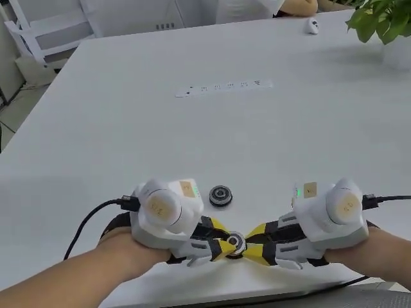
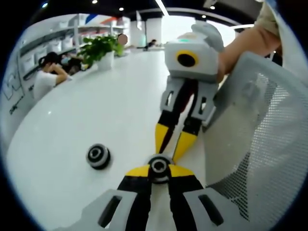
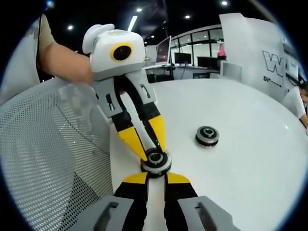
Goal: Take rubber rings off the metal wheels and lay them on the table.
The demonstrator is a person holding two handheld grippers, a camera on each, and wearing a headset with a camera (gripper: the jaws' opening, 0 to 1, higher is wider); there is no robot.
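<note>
You're clamping both grippers on one metal wheel: left gripper and right gripper are meeting tip to tip, fingers closed on it. The second wheel is sitting just beyond the fingertips (flat on the table, untouched).

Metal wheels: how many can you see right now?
2. The held wheel is pinched between the left gripper and right gripper at the table's near edge; the loose wheel lies just beyond them.
</note>
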